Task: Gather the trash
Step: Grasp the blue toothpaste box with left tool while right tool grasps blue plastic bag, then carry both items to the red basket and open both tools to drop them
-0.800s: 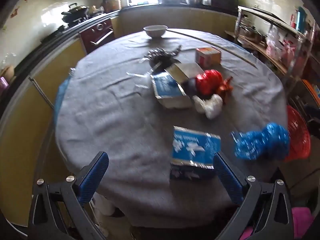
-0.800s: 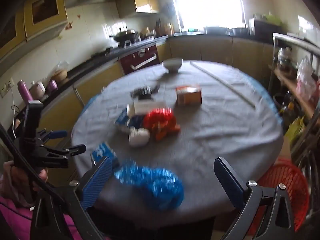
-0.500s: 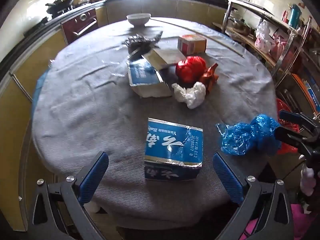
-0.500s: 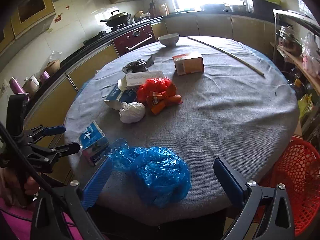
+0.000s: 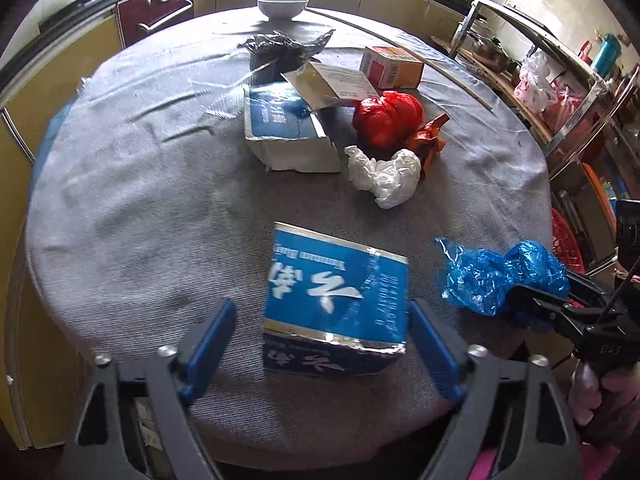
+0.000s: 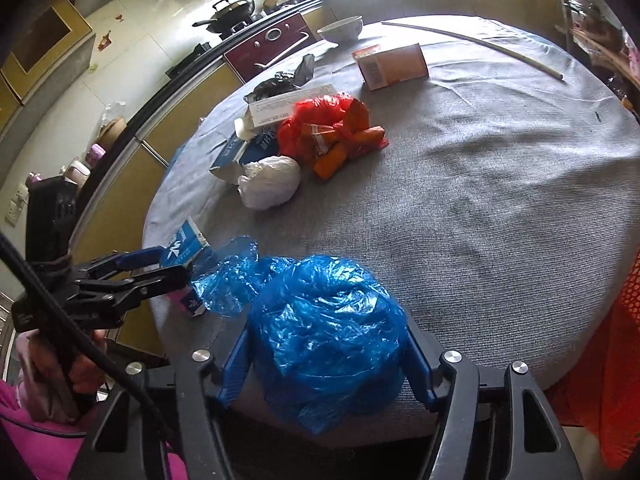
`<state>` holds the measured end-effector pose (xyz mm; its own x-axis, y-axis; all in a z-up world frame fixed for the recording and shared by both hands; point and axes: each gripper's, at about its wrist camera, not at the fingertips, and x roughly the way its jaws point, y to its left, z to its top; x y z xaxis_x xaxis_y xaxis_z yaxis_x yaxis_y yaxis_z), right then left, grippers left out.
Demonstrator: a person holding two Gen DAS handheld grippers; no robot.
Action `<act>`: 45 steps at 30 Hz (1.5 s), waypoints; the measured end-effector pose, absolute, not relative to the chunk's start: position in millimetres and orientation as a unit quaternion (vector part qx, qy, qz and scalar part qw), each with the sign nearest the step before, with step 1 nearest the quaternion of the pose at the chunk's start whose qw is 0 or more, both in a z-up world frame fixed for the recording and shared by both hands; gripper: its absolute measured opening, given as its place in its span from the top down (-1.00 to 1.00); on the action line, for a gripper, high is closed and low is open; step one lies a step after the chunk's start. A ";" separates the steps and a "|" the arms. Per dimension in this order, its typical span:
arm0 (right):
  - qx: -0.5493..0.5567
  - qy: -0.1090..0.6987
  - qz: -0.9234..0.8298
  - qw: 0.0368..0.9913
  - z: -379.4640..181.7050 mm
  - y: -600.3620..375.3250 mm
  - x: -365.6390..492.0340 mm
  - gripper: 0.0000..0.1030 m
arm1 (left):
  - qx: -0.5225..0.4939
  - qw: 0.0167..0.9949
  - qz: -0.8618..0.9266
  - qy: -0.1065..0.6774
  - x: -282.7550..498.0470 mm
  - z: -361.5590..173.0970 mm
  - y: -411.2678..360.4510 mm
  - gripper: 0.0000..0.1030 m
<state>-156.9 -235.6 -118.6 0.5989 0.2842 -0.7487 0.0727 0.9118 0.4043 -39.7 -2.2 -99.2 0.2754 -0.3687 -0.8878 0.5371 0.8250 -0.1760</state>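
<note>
Two blue cartons lie on the round grey-clothed surface (image 5: 120, 200). The nearer blue carton (image 5: 334, 300) sits close to the front edge, between the fingers of the left hand-held gripper (image 5: 320, 344), whose jaws stand apart; the right pad is touching or nearly touching the carton's side, the left pad is well clear. The second, a torn-open blue carton (image 5: 286, 132), lies further in, near the middle.

One crumpled blue plastic bag (image 6: 324, 336) rests at the front edge, just beside the nearer carton. The right hand-held gripper (image 6: 326, 364) has its jaws spread around the bag, pads at either side; whether they press on it cannot be told.

Beside the torn carton lie one white crumpled bag (image 5: 386, 172), one red plastic bag (image 5: 386, 118) with an orange wrapper (image 5: 430, 138) touching it, one small orange box (image 5: 390, 66), and one dark crumpled wrapper (image 5: 280, 46). One white bowl (image 5: 282, 4) stands at the far edge. One red mesh basket (image 5: 566, 240) sits below the surface on the right.
</note>
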 end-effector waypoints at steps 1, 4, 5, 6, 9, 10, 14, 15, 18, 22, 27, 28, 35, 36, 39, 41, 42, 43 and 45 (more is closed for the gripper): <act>0.202 0.444 0.061 0.871 -118.8 -237.5 -157.8 -0.31 | 0.078 0.793 -0.287 0.531 -39.2 -99.6 -2.7 -0.49; 0.209 0.444 0.059 0.869 -116.6 -241.6 -162.6 -0.31 | 0.077 0.794 -0.289 0.530 -38.8 -99.9 -4.9 -0.39; 0.212 0.446 0.058 0.868 -115.7 -243.3 -164.0 -0.31 | 0.076 0.795 -0.290 0.528 -38.8 -99.7 -4.8 -0.39; 0.216 0.452 0.058 0.863 -112.3 -245.1 -166.7 -0.31 | 0.075 0.795 -0.290 0.527 -38.5 -99.6 -4.7 -0.39; 0.223 0.448 0.054 0.864 -109.1 -250.7 -169.2 -0.30 | 0.073 0.799 -0.290 0.522 -38.0 -97.0 -4.5 -0.39; 0.227 0.443 0.052 0.866 -108.0 -253.0 -170.3 -0.30 | 0.074 0.801 -0.290 0.519 -38.0 -95.1 -5.3 -0.39; 0.247 0.424 0.046 0.870 -101.0 -265.6 -174.3 -0.30 | 0.087 0.805 -0.295 0.508 -39.6 -84.6 -15.6 -0.39; 0.250 0.417 0.043 0.873 -98.8 -269.0 -175.7 -0.30 | 0.091 0.805 -0.299 0.504 -40.3 -81.3 -20.1 -0.39; 0.258 0.398 0.025 0.880 -90.6 -282.5 -183.0 -0.30 | 0.113 0.808 -0.319 0.482 -47.0 -67.6 -38.5 -0.39; 0.288 0.366 -0.011 0.885 -85.1 -314.1 -199.2 -0.30 | 0.143 0.799 -0.363 0.457 -59.8 -50.9 -77.5 -0.39; 0.333 0.329 -0.084 0.880 -83.4 -364.5 -238.6 -0.30 | 0.191 0.771 -0.435 0.424 -87.9 -35.3 -148.0 -0.39; 0.345 0.318 -0.100 0.878 -84.0 -376.8 -249.1 -0.30 | 0.201 0.765 -0.448 0.418 -95.5 -33.7 -162.0 -0.39; 0.430 0.259 -0.205 0.840 -100.4 -456.3 -332.1 -0.31 | 0.256 0.709 -0.528 0.390 -140.3 -35.1 -266.8 -0.39; 0.442 0.251 -0.214 0.834 -104.4 -465.3 -342.9 -0.31 | 0.263 0.700 -0.537 0.391 -145.4 -38.1 -283.3 -0.39; 0.464 0.238 -0.236 0.820 -114.3 -480.2 -368.7 -0.31 | 0.279 0.681 -0.550 0.394 -157.3 -47.3 -321.0 -0.39; 0.484 0.225 -0.239 0.811 -121.9 -487.6 -386.6 -0.32 | 0.288 0.672 -0.558 0.393 -169.1 -50.9 -339.0 -0.40; 0.493 0.220 -0.240 0.807 -124.8 -490.7 -393.0 -0.33 | 0.294 0.666 -0.562 0.392 -175.1 -54.4 -349.6 -0.40; 0.499 0.218 -0.241 0.803 -126.9 -493.2 -397.1 -0.33 | 0.300 0.662 -0.564 0.392 -181.0 -56.7 -356.0 -0.40; 0.512 0.219 -0.242 0.795 -130.4 -494.6 -404.4 -0.35 | 0.310 0.652 -0.569 0.394 -188.8 -62.6 -368.4 -0.40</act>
